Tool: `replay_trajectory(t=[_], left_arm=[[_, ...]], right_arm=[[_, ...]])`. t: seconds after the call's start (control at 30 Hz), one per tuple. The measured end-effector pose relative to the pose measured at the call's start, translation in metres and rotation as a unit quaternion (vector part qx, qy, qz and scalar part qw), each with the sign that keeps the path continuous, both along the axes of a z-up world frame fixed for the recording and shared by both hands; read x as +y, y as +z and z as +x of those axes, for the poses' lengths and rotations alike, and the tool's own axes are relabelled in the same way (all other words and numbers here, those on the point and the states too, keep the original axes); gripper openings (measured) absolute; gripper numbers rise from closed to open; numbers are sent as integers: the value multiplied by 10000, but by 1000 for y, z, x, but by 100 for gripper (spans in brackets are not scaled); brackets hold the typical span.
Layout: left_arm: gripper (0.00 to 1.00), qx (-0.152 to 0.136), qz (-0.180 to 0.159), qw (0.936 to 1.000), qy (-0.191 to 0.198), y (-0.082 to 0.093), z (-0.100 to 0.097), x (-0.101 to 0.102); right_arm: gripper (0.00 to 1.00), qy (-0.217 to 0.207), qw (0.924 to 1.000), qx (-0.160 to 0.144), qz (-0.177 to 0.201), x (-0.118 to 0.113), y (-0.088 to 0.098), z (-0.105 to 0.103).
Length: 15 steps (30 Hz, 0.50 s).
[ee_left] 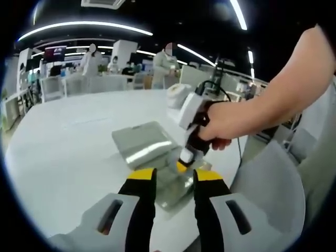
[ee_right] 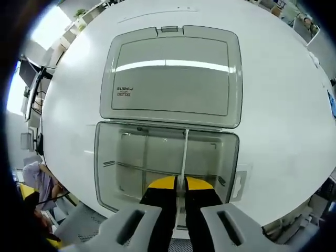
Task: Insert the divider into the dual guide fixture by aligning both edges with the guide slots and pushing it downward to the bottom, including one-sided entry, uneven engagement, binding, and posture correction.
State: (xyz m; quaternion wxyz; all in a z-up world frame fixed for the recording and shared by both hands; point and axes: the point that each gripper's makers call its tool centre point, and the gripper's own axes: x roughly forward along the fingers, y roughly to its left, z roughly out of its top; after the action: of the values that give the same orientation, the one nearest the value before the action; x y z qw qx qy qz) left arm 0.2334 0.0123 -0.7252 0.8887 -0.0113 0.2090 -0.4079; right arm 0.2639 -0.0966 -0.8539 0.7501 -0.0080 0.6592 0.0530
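Observation:
A clear plastic box (ee_right: 105,157) lies on the white table (ee_right: 278,105) with its hinged lid (ee_right: 173,73) laid flat beyond it. A thin white divider (ee_right: 185,149) stands upright across the box, running from the far wall toward me. My right gripper (ee_right: 181,185) is shut on the divider's near end, straight above the box. In the left gripper view the same box (ee_left: 176,191) and lid (ee_left: 142,142) sit just past my left gripper (ee_left: 175,176), which is open and holds nothing. There a hand (ee_left: 231,123) holds the right gripper (ee_left: 187,156) down into the box.
A thin cross rail (ee_right: 142,168) spans the box's left part. A white roll-like object (ee_left: 178,94) sits further back on the table. The table edge and a pale chair (ee_left: 268,178) lie to the right. Several people stand at desks (ee_left: 94,81) far behind.

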Motion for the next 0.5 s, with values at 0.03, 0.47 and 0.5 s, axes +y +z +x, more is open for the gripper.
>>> replay_trajectory(t=[0.03,0.47,0.5], left_arm=[[25,0,-1,10000,7,0,0,1],[25,8,-13,10000,43,0,0,3],[25,9,-14,10000,42,-1,0,3]], right_arm=[[0,16,10000,9,-25,0,-1,0],[0,75,9999,51,-49,0,-2,-2],[0,61,10000,55,-44,1,-2,-3]])
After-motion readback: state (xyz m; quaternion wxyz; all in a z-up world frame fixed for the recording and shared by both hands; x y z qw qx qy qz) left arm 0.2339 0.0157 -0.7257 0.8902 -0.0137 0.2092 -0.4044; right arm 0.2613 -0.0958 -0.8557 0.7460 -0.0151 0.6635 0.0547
